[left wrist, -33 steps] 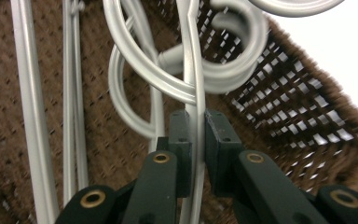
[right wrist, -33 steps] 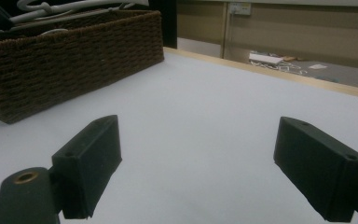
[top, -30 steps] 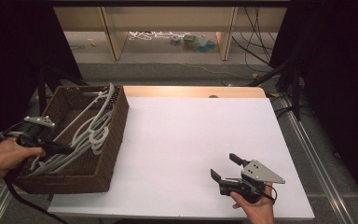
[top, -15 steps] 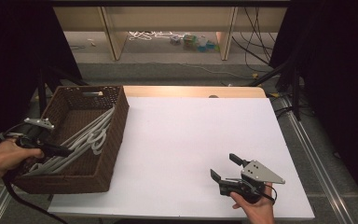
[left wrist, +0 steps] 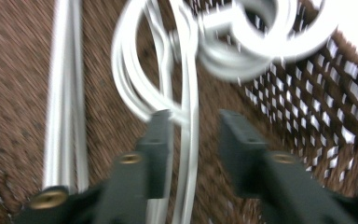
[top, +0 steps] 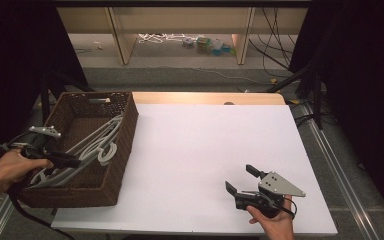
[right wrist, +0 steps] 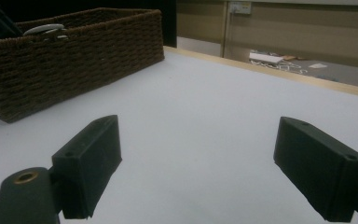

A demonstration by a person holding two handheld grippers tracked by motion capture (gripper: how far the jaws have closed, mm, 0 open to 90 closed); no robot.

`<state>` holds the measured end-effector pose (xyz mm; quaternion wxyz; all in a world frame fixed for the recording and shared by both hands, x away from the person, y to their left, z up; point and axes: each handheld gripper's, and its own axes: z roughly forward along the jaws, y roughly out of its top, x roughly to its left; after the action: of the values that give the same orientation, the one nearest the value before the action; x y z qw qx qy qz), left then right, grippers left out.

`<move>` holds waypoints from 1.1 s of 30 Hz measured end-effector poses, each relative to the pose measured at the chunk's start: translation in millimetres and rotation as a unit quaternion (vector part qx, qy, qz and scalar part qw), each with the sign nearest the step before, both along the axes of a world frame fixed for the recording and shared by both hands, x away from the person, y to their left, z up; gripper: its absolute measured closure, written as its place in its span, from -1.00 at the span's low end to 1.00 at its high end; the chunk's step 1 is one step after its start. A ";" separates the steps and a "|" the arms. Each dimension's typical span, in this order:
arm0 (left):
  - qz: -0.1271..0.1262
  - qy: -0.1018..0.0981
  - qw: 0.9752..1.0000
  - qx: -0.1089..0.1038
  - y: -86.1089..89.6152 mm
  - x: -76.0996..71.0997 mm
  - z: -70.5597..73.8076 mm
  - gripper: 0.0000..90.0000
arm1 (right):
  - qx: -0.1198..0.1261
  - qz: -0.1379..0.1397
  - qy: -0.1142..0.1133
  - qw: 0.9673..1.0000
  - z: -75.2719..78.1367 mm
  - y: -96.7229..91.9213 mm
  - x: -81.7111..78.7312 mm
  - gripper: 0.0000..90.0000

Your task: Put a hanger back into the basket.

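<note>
From the high view, a brown wicker basket [top: 111, 187] sits at the left end of the white counter [top: 205, 150], and a bundle of white hangers [top: 92, 145] lies inside it, hooks toward the basket's counter-side wall. The left gripper [top: 72, 161] reaches in over the basket's outer wall, down among the hanger arms. The right gripper [top: 241, 181] rests on the counter well apart from the basket, jaws spread wide with nothing between them.

In the left gripper view, the jaws have just been opening, and a thin white hanger arm [left wrist: 186, 140] runs up between them. The picture is blurred, but the pads seem to stand clear of it, so this looks like a let-go rather than a hold. The hooks [left wrist: 256, 42] are heaped ahead against the basket weave [left wrist: 307, 93].

The right gripper view looks across bare counter [right wrist: 205, 126] to the basket's wall [right wrist: 74, 60], with open jaws either side.

The step in hand appears to be setting hangers down in the basket. Next the left gripper should lift straight out; the looped arms beside the jaws could snag, and the basket wall hems in any sideways pull.
</note>
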<state>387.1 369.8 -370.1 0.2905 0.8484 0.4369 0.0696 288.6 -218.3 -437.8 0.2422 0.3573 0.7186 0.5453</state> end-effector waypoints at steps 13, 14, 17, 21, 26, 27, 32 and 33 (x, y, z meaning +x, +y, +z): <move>0.041 -0.109 0.993 -0.032 -51.9 -17.8 35.6 -0.38 | 0.010 0.006 -0.002 1.000 -0.7 1.6 0.2 -0.65; 0.045 -0.121 0.991 -0.036 -55.5 -19.4 37.1 -0.39 | 0.001 0.000 -0.003 1.000 -0.1 0.3 -0.2 -0.65; 0.072 -0.148 0.984 -0.073 -66.9 -24.6 38.9 -0.47 | 0.000 0.003 0.002 1.000 0.7 -0.2 -0.6 -0.65; 0.089 -0.173 0.976 -0.100 -76.1 -31.8 41.3 -0.50 | -0.006 0.002 0.006 1.000 1.2 -0.5 -1.3 -0.65; 0.094 -0.188 0.970 -0.123 -84.3 -42.4 43.3 -0.52 | -0.008 0.003 0.010 1.000 1.7 -0.9 -1.6 -0.65; 0.097 -0.191 0.968 -0.126 -86.2 -44.5 43.3 -0.52 | 0.007 0.005 0.000 1.000 -0.6 1.5 0.1 -0.65; 0.099 -0.194 0.961 -0.171 -91.8 -52.9 44.7 -0.53 | 0.005 0.005 0.001 1.000 -0.4 1.5 -0.3 -0.65; 0.098 -0.196 0.961 -0.171 -93.7 -54.6 44.4 -0.53 | 0.011 0.006 -0.003 1.000 -1.0 2.0 0.2 -0.65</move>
<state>332.5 276.1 -325.6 0.5029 0.7087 0.4581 0.1869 288.8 -216.3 -438.8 0.2372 0.3541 0.7142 0.5552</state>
